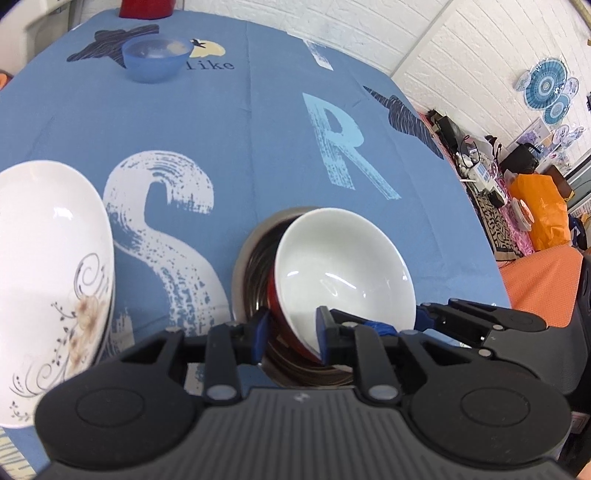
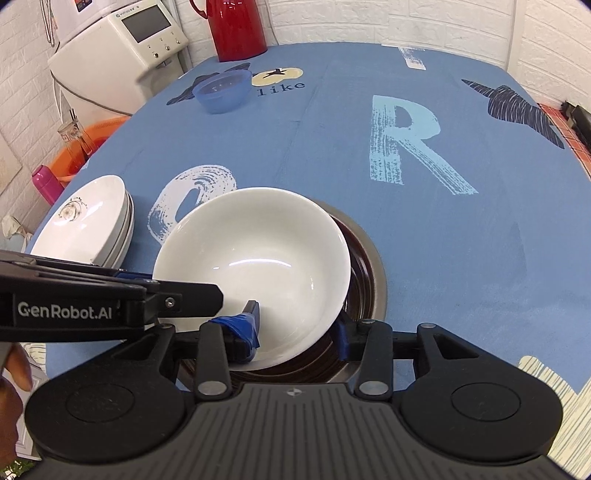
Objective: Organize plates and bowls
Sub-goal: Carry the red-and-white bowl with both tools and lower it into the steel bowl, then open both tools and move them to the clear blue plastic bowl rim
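Left of the steel bowl (image 2: 369,258), our white plates (image 2: 85,221) sit stacked. Both the left gripper (image 1: 288,332) and right gripper (image 2: 295,328) clamp the red-and-white bowl (image 2: 255,266) tilted inside it; beyond, the blue bowl (image 2: 221,90) remains on the counter (image 2: 443,240).

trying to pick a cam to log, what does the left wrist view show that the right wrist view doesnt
Left wrist only: the red outside of the white bowl, and cluttered shelves to the right.
Right wrist only: a white appliance, an orange basin, a pink bottle, and the left gripper reaching in.
Both: the bowl tilted in the metal bowl, the plate stack, the blue bowl, the red jug.
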`<action>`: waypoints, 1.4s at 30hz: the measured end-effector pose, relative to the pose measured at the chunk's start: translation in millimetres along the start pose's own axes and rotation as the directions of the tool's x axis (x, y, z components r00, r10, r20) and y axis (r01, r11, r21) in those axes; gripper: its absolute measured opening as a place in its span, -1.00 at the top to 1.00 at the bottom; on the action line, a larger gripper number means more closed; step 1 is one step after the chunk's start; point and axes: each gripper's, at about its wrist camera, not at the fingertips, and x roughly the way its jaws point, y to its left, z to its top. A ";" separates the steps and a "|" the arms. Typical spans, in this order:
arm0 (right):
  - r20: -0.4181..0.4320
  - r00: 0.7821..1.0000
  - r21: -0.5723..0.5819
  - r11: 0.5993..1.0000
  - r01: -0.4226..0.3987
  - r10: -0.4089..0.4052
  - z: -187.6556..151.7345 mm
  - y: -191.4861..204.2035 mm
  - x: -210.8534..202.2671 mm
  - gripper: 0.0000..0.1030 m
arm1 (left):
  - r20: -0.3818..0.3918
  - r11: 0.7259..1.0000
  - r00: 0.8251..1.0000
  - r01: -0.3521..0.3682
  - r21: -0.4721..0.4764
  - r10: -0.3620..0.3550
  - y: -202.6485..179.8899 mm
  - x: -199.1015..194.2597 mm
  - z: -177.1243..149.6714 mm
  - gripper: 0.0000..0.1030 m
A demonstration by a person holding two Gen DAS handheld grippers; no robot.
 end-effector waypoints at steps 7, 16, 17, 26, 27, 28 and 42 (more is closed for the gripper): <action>0.009 1.000 0.011 1.000 0.014 -0.014 -0.8 -0.1 -4.2 0.50 | 0.033 1.000 0.999 -0.001 0.015 0.001 -8.3 -7.0 -1.6 0.05; 0.068 0.996 -0.010 0.998 0.056 -0.055 4.8 3.4 -27.1 0.47 | 0.067 0.999 0.997 0.027 0.019 -0.028 -8.8 -28.2 -1.8 -0.03; 0.085 0.995 -0.010 0.998 0.061 -0.060 5.6 3.8 -32.0 0.47 | 0.075 0.999 0.996 0.037 0.017 -0.038 -8.5 -32.4 -1.8 -0.03; 0.227 0.973 0.061 0.998 0.034 -0.047 25.2 -0.3 -73.7 0.44 | 0.169 0.997 0.983 0.074 0.025 -0.077 11.4 -80.9 9.7 -0.05; 0.236 0.971 0.070 0.997 0.019 -0.035 27.5 -1.7 -75.4 0.43 | 0.185 0.998 0.980 0.066 0.021 -0.069 16.1 -85.4 12.1 -0.06; 0.239 0.971 0.087 0.996 -0.004 -0.017 30.7 -3.4 -75.5 0.43 | 0.201 0.998 0.978 0.055 0.021 -0.058 22.4 -90.8 16.3 -0.07; 0.058 0.993 0.106 0.988 -0.113 0.107 132.5 6.3 17.3 0.41 | 0.229 0.970 0.944 -0.217 -0.107 0.236 147.5 -74.2 126.7 -0.11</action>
